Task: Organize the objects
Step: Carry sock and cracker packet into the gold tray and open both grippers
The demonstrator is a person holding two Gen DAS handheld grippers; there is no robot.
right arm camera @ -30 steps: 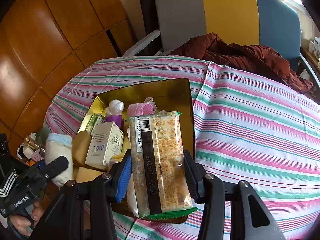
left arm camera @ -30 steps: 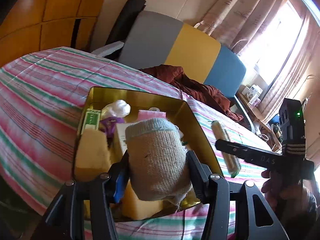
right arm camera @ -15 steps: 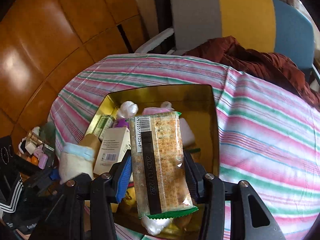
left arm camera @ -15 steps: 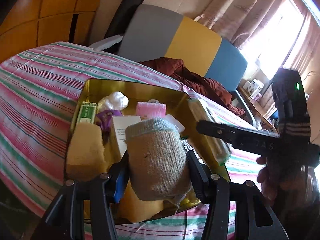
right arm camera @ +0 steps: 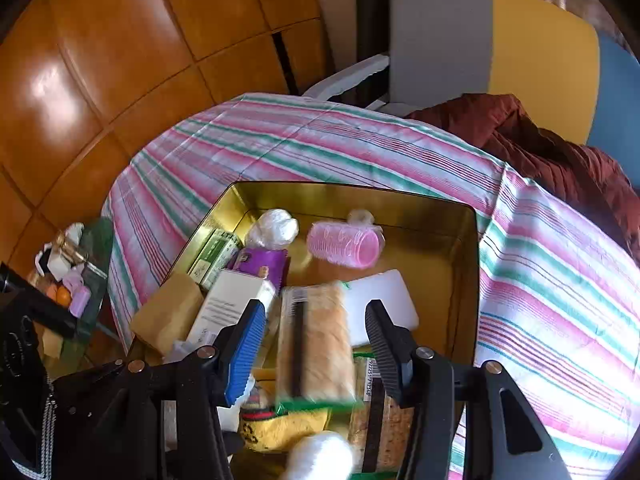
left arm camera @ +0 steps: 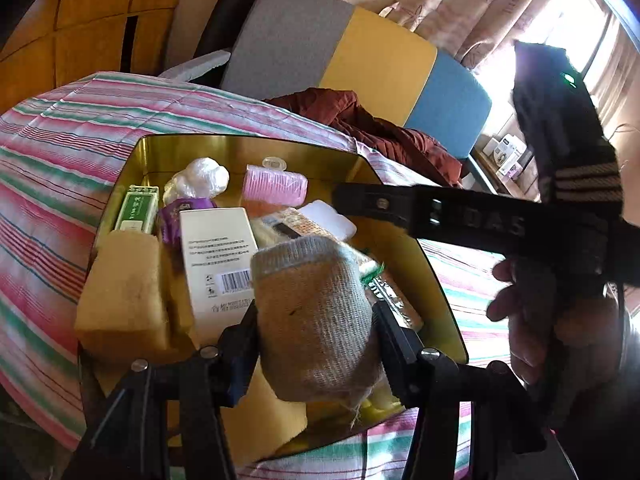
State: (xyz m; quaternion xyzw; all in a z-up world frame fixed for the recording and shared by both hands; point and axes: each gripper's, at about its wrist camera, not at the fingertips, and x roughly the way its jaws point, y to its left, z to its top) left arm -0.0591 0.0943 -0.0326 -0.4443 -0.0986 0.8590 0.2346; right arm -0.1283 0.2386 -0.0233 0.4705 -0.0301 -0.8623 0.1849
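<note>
**Gripping a sock over the gold tin while a cracker pack sits loose between spread jaws**

Clamping from both sides, the left gripper (left arm camera: 314, 320) holds a rolled beige sock (left arm camera: 316, 316) low in the centre of the left wrist view, above the near end of the gold tin (left arm camera: 248, 146). Low in the right wrist view, the right gripper (right arm camera: 316, 344) has its jaws spread wide; the cracker pack (right arm camera: 316, 340) appears blurred between them with a gap on each side, and I cannot tell whether it has landed. A second, similar pack (right arm camera: 380, 420) lies below it at the tin's near end.

Mid-frame in the tin lie a white box with a barcode (left arm camera: 218, 256), a yellow sponge (left arm camera: 124, 296), a purple packet (left arm camera: 180, 216) and a green box (left arm camera: 136, 210). Farther back sit a pink hair roller (right arm camera: 344, 244) and a crumpled white bag (right arm camera: 274, 228). The tin rests on a striped tablecloth (right arm camera: 320, 144). At the top of the frame stands a chair in grey, yellow and blue (right arm camera: 500, 40), with dark red cloth (right arm camera: 540, 148) draped on its seat.
</note>
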